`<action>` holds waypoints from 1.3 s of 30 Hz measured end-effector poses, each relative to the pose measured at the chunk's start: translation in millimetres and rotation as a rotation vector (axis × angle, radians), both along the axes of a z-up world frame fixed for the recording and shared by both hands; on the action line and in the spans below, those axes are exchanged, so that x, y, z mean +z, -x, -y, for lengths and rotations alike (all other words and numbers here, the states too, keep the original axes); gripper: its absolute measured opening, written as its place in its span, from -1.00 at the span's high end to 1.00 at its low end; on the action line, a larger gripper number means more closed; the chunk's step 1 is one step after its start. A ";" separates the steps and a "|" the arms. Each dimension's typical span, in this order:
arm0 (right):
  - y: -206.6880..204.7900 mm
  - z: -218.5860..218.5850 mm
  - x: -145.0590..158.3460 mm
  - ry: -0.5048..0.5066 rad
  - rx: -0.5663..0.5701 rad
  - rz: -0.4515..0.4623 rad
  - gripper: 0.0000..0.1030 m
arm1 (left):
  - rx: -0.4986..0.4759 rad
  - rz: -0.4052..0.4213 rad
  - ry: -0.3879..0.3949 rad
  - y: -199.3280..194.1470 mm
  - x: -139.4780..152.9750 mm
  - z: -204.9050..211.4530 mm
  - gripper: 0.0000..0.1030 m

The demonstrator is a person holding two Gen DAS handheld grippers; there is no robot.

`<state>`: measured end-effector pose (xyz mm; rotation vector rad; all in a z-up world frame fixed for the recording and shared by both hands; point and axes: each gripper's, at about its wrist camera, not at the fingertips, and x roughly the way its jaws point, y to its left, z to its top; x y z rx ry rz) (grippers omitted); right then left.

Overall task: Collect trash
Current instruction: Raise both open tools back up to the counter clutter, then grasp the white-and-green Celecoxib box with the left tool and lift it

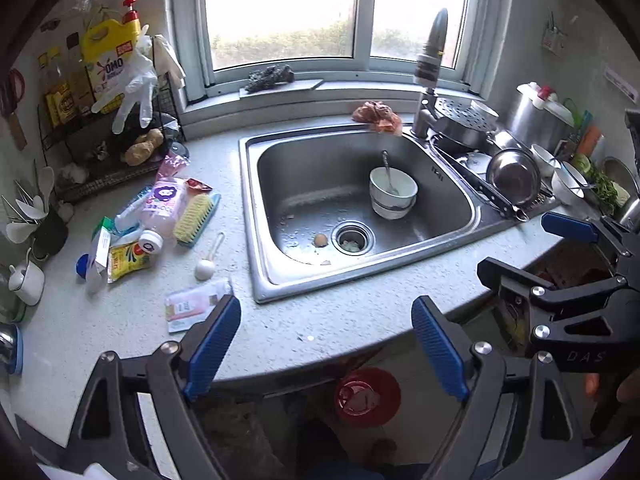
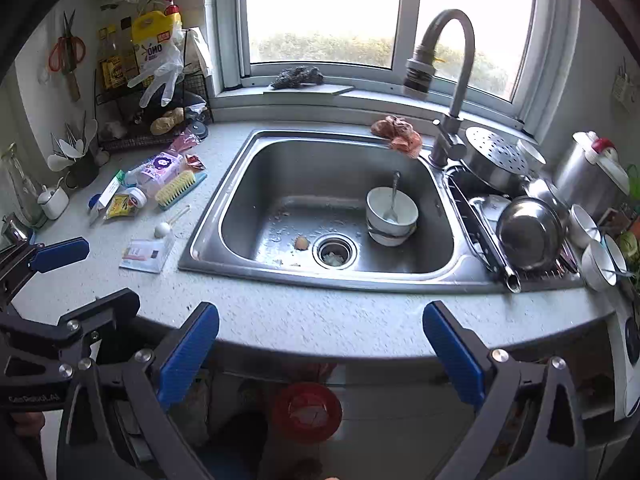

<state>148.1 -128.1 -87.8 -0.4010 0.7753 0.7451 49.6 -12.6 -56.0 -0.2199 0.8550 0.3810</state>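
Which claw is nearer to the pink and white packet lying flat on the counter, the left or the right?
Left. The left claw hangs open with one finger beside the packet. The right claw, also open and empty, hovers further right, before the sink.

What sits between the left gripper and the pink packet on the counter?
Nothing visible. The left gripper hangs open above the counter edge, and the pink packet lies flat just beyond its left finger, beside the sink.

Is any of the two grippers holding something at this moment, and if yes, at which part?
Nothing is held. The left gripper and the right gripper are both open above the counter edge, with nothing between their fingers.
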 end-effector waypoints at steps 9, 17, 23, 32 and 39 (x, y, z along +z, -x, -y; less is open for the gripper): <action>-7.3 -125.9 13.0 0.004 0.137 0.007 -0.98 | 0.158 -0.008 -0.023 6.9 14.3 -133.9 -0.68; 4.9 -227.5 3.5 0.043 0.265 -0.019 -0.98 | 0.262 -0.046 0.041 33.7 0.4 -230.8 -0.68; 20.5 -286.0 -11.2 0.123 0.370 -0.034 -0.98 | 0.339 -0.062 0.138 60.5 -25.2 -283.5 -0.68; 40.8 -358.1 -40.7 0.227 0.472 -0.069 -0.98 | 0.445 -0.075 0.304 92.0 -69.1 -339.8 -0.68; 45.9 -394.4 -61.4 0.299 0.507 -0.054 -0.98 | 0.483 -0.071 0.490 99.5 -109.9 -374.8 -0.67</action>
